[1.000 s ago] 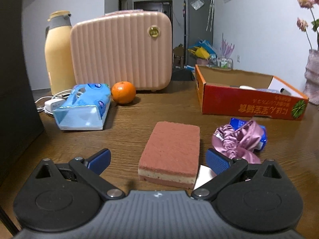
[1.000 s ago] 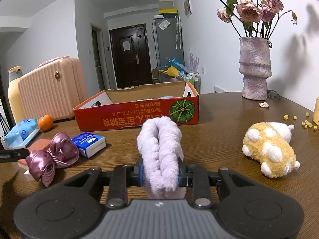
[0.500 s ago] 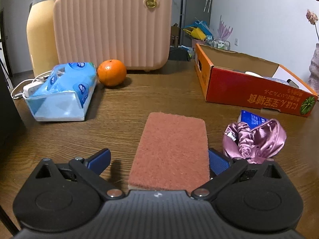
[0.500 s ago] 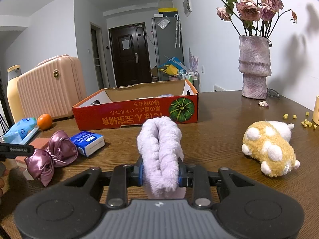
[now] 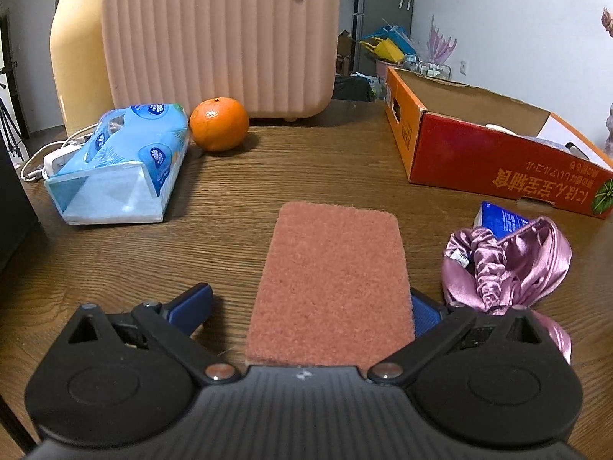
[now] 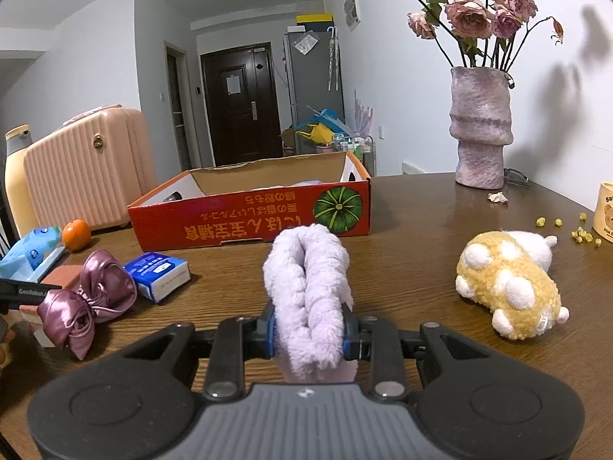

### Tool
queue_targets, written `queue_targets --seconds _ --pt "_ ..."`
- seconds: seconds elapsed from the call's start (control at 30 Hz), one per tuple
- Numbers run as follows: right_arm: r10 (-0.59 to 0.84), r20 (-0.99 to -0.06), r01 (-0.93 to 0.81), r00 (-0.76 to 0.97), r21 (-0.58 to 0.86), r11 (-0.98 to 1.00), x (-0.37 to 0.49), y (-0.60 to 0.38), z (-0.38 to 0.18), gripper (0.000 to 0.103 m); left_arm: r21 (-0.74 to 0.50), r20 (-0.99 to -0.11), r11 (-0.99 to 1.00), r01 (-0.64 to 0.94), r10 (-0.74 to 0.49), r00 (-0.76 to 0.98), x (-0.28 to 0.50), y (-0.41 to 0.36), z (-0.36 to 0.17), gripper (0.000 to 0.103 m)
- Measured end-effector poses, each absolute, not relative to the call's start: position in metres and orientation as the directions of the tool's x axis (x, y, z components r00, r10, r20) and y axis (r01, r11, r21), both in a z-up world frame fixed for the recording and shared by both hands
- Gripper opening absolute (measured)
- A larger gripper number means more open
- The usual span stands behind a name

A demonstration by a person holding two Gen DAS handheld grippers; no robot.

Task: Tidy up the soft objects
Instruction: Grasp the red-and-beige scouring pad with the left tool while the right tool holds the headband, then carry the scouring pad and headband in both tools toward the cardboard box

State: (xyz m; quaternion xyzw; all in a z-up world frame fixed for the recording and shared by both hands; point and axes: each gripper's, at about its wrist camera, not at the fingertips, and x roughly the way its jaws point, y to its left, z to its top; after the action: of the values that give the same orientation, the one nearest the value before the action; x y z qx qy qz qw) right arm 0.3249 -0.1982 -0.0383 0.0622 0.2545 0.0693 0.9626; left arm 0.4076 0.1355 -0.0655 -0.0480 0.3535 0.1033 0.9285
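Reddish sponge (image 5: pixel 329 276) flat on the wooden table (image 5: pixel 306 161), right between the fingers of the left gripper (image 5: pixel 308 306). Wide open, that claw, holding nothing; right finger at the sponge's side, left finger apart from it. Right gripper (image 6: pixel 308 329) closed tight on a fluffy purple cloth (image 6: pixel 306 287), held up in front of the red box (image 6: pixel 249 226), not in it yet.

Looks like early in the job. Something pale already inside the box, hard to tell what. Probably left to put away: the cloth, the sponge, the shiny pink bow (image 6: pixel 88 291) and the yellow plush toy (image 6: pixel 509 280), both loose on the table.

Near end of the sponge hidden under the claw. Bottom of the cloth hidden too. Most of the box's inside out of sight behind its wall.
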Motion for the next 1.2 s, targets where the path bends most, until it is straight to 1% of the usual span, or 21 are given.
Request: queue_targets --seconds 0.33,0.37,0.43,0.5,0.53,0.57,0.7,1.03,1.2 --pt "0.16 -0.488 -0.098 0.858 0.151 0.984 0.327 -0.197 -0.039 0.028 -0.007 -0.668 0.975 -0.223 0.161 0.727 0.408 0.135 -0.066 0.103" --pt "0.159 -0.489 -0.097 0.858 0.15 0.984 0.327 -0.197 -0.04 0.028 -0.008 -0.667 0.975 -0.223 0.161 0.728 0.408 0.135 -0.066 0.101" --pt "0.157 -0.491 -0.094 0.857 0.151 0.984 0.327 -0.198 -0.04 0.028 -0.005 -0.662 0.974 -0.227 0.167 0.731 0.407 0.135 -0.065 0.094" --pt "0.156 -0.493 -0.092 0.856 0.152 0.984 0.328 -0.198 -0.04 0.028 -0.006 -0.653 0.975 -0.223 0.165 0.739 0.405 0.135 -0.064 0.081" --pt "0.155 -0.494 -0.091 0.856 0.152 0.984 0.328 -0.198 -0.04 0.028 -0.007 -0.649 0.976 -0.217 0.161 0.744 0.404 0.134 -0.063 0.077" --pt "0.154 -0.494 -0.09 0.855 0.151 0.984 0.328 -0.198 -0.04 0.028 -0.007 -0.645 0.978 -0.21 0.156 0.748 0.403 0.133 -0.062 0.071" --pt "0.149 -0.495 -0.086 0.856 0.149 0.985 0.329 -0.198 -0.041 0.029 -0.006 -0.631 0.98 -0.198 0.15 0.761 0.4 0.13 -0.059 0.071" --pt "0.142 -0.473 -0.084 0.869 0.141 0.986 0.328 -0.196 -0.039 0.028 0.021 -0.524 0.973 -0.229 0.206 0.827 0.385 0.124 -0.039 0.071" --pt "0.137 -0.448 -0.089 0.884 0.127 0.988 0.326 -0.193 -0.037 0.028 -0.01 -0.493 0.967 -0.254 0.216 0.843 0.378 0.125 -0.027 0.071"
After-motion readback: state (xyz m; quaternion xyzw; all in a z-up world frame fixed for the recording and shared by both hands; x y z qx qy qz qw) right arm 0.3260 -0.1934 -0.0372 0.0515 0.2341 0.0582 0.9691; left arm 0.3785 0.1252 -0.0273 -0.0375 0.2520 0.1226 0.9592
